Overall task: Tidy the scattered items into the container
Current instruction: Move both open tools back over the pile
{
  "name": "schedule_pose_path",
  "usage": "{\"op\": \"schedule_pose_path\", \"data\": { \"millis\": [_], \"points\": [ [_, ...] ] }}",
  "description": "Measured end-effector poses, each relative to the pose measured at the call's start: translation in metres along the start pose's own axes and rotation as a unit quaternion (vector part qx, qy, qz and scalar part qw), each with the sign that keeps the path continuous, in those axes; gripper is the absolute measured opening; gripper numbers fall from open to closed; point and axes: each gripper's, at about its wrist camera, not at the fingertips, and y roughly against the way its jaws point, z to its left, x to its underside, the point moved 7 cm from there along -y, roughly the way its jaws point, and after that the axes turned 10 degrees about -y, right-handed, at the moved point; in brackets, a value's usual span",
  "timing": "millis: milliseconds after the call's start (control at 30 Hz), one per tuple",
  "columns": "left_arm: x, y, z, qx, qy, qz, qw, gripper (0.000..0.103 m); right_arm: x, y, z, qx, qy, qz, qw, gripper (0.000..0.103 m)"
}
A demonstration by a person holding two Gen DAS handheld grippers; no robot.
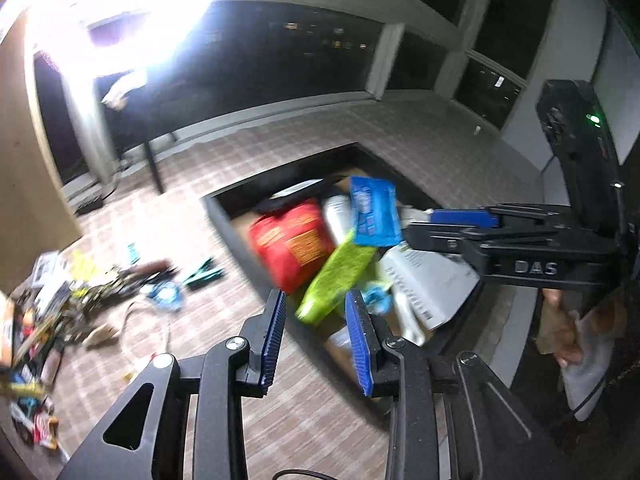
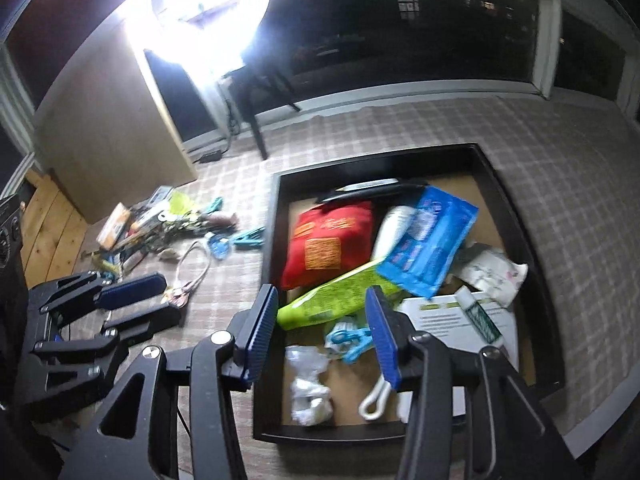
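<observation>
I am holding my left gripper (image 1: 316, 336) and my right gripper (image 2: 322, 334) over the dark square tray (image 2: 516, 216), both wide apart with nothing between their bumpy blue pads (image 2: 262, 330). A shiny green packet (image 2: 336, 294), a crinkly blue packet (image 2: 430, 248) and a puffy red bag (image 2: 330, 240) are lying inside the tray. More small things are sitting in a messy pile (image 2: 152, 224) on the checked cloth (image 2: 560, 184)

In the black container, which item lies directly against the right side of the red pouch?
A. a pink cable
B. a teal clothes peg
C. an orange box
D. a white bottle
D: the white bottle lies in the container beside the red pouch; the other items lie on the floor.
</observation>
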Motion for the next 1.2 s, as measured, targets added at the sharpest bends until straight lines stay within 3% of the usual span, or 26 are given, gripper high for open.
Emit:
{"op": "schedule_pose_path", "data": {
  "millis": [167,333,433,567,700,800,967,1200],
  "points": [
    [0.044,0.008,0.05,-0.022,0.062,0.019,0.9976,0.03,0.019,-0.017,0.03,-0.012,0.028,0.021,0.999,0.047],
    [0.097,0.022,0.112,-0.063,0.14,0.035,0.9875,0.03,0.035,-0.039,0.062,-0.024,0.05,0.046,0.997,0.047],
    [0.131,0.033,0.153,-0.096,0.19,0.045,0.9759,0.03,0.043,-0.051,0.087,-0.036,0.071,0.058,0.995,0.047],
    [0.182,0.05,0.203,-0.137,0.262,0.061,0.9535,0.03,0.057,-0.074,0.12,-0.05,0.104,0.086,0.99,0.05],
    [0.222,0.059,0.233,-0.16,0.312,0.075,0.9334,0.03,0.07,-0.1,0.147,-0.06,0.127,0.115,0.983,0.053],
    [0.241,0.063,0.244,-0.17,0.334,0.078,0.9238,0.037,0.08,-0.122,0.168,-0.065,0.144,0.14,0.977,0.053],
    [0.253,0.066,0.251,-0.176,0.35,0.075,0.9168,0.037,0.083,-0.148,0.186,-0.062,0.153,0.155,0.974,0.053],
    [0.258,0.06,0.259,-0.177,0.354,0.082,0.9145,0.037,0.053,-0.17,0.198,-0.08,0.116,0.15,0.979,0.053]
  ]
}}
